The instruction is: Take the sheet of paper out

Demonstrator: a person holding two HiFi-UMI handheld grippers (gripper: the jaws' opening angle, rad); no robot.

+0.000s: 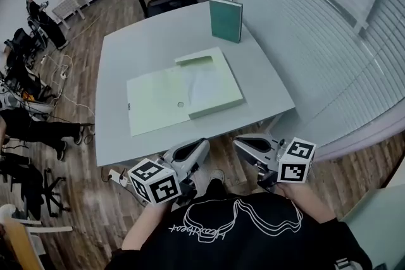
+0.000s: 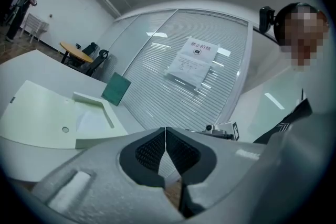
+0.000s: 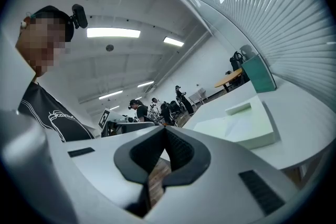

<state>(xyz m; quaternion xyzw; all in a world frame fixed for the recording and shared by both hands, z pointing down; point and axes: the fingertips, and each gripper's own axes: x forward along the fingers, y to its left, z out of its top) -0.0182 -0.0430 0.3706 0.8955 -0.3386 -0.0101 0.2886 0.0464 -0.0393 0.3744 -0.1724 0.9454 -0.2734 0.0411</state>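
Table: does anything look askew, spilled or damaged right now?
Nothing spilled or damaged. The folder lies open, slightly skewed to the table edges, with the sheet inside. A teal book stands upright at the far edge.

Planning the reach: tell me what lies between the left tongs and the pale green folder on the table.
Head view: nothing but a bare strip of the grey table between the left tongs and the pale green folder.

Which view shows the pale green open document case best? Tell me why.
The head view: the pale green open document case lies whole, seen from above. The left gripper view shows it obliquely; the right gripper view, edge-on.
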